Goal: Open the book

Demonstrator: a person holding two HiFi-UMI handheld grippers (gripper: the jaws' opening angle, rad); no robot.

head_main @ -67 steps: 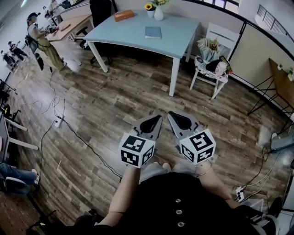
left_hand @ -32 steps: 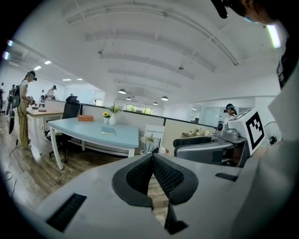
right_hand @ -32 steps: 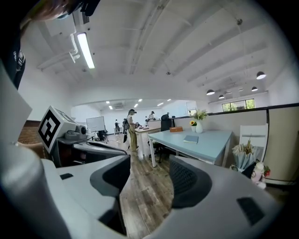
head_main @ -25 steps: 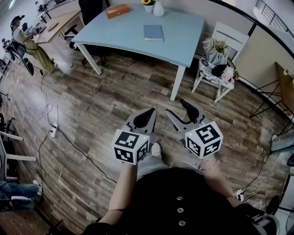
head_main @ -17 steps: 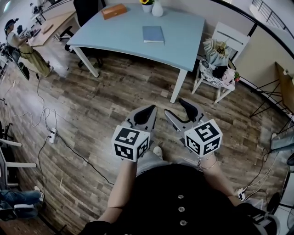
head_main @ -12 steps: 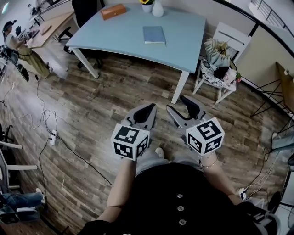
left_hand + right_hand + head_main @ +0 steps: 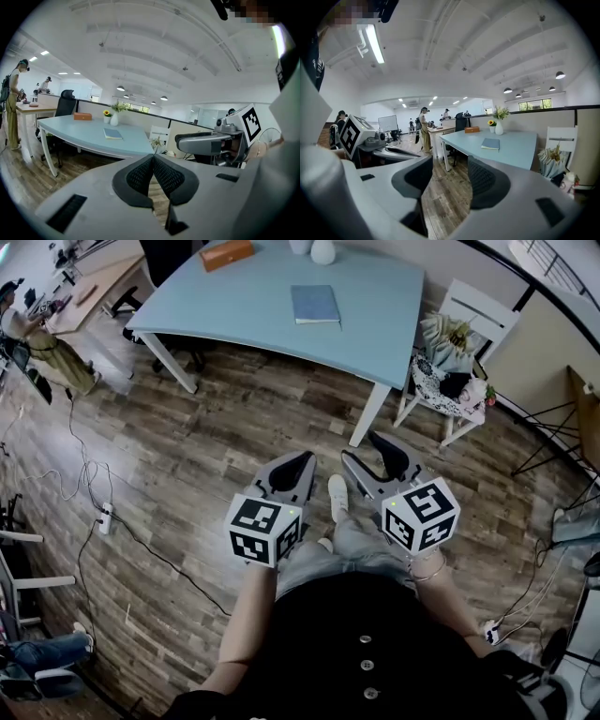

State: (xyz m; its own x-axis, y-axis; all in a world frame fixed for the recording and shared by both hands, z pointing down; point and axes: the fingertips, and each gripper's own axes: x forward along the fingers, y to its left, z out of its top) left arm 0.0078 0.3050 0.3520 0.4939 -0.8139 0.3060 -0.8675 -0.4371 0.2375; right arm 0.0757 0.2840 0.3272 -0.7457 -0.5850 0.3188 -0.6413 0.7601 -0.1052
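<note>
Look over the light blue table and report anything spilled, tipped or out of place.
Nothing stands out. The closed blue book lies flat on the light blue table, the white vase stands upright, and the orange-brown box sits level near the far edge. No spill shows.

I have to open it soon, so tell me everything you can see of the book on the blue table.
The book is thin and rectangular, with a plain blue-grey cover. It is closed and lies flat near the middle of the light blue table. Nothing rests on it, and only the tabletop touches it. No title or marking can be made out from here.
</note>
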